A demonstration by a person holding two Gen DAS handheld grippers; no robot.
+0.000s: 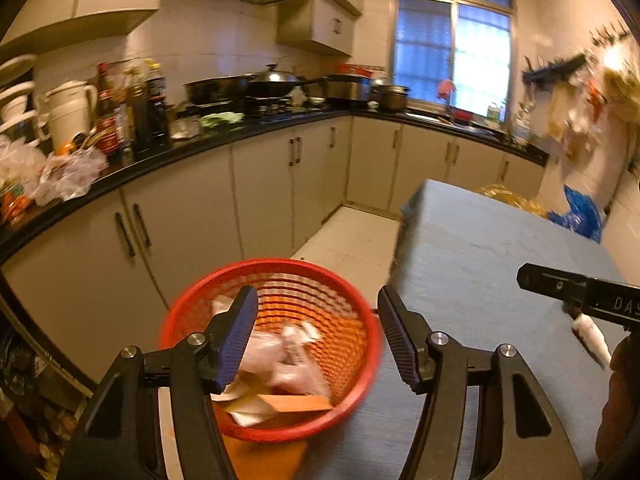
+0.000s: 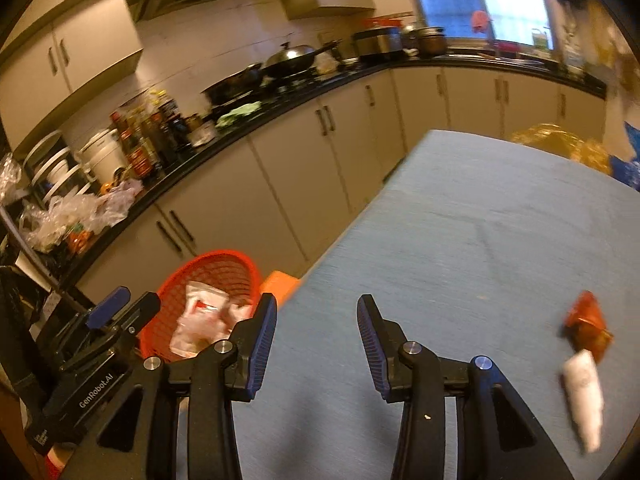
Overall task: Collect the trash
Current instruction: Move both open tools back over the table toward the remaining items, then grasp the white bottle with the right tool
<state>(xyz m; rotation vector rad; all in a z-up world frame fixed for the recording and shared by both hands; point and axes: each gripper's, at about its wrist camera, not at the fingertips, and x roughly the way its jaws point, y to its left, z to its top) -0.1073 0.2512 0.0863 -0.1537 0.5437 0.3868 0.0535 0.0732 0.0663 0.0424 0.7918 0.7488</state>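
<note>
Right wrist view: right claw part-open, empty over blue tabletop; left claw likewise above red basket; swing right toward white tube and, blurred, probably an orange wrapper, descending squarely

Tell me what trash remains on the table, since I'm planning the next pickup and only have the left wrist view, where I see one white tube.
Observer: A crumpled red-orange wrapper also lies on the blue table, just beyond the white tube.
Operator: Do they touch?
Observer: The tube's far end seems to meet the wrapper's edge.
Operator: Are the right tongs free?
Observer: Yes, the right tongs stand open with nothing between them, left of both items.
</note>
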